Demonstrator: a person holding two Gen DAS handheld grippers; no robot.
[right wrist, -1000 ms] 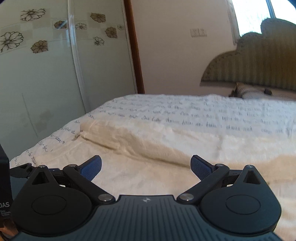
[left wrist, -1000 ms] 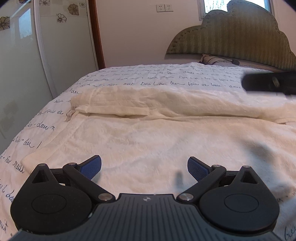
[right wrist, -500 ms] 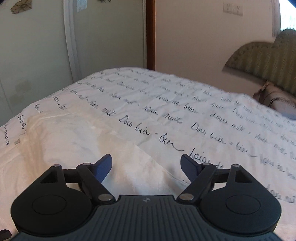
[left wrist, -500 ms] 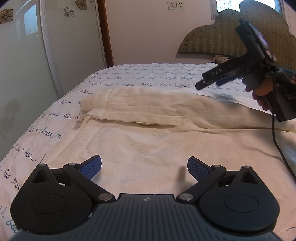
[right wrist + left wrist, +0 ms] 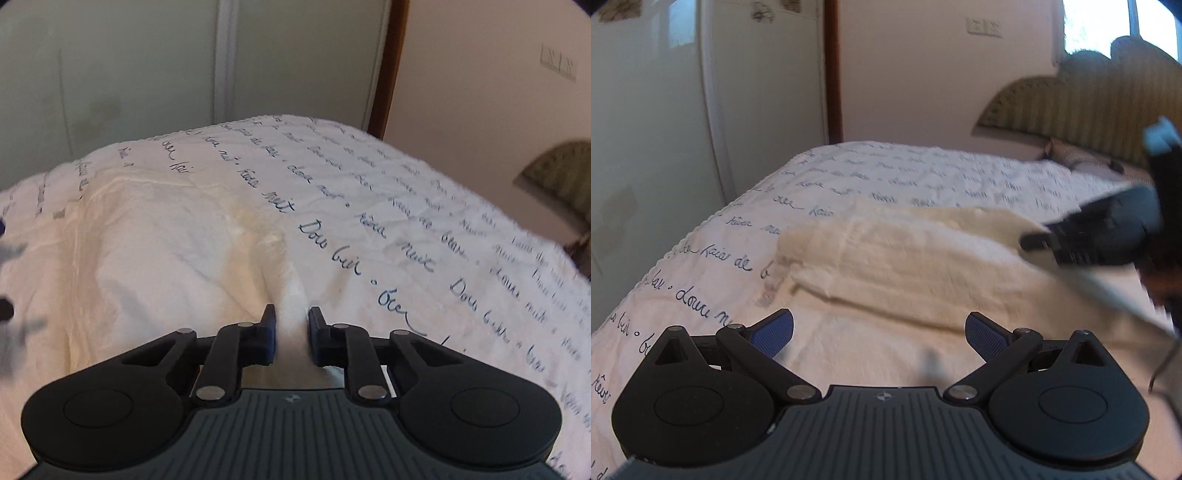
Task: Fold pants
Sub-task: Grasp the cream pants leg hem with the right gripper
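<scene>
Cream pants (image 5: 908, 266) lie spread across a bed, one part folded over along the far side. My left gripper (image 5: 879, 334) is open and empty, low over the near part of the pants. My right gripper (image 5: 290, 326) is shut on a pinched ridge of the pants (image 5: 166, 266) at their far edge. It also shows blurred at the right of the left wrist view (image 5: 1108, 236).
The bed cover (image 5: 424, 229) is white with blue handwriting. A wardrobe (image 5: 665, 129) stands to the left of the bed. A padded headboard (image 5: 1089, 99) and a pillow (image 5: 1071, 155) are at the far right.
My right gripper has come down on the far edge of the pants and shut on the cloth. My left gripper has shifted a little and stays open.
</scene>
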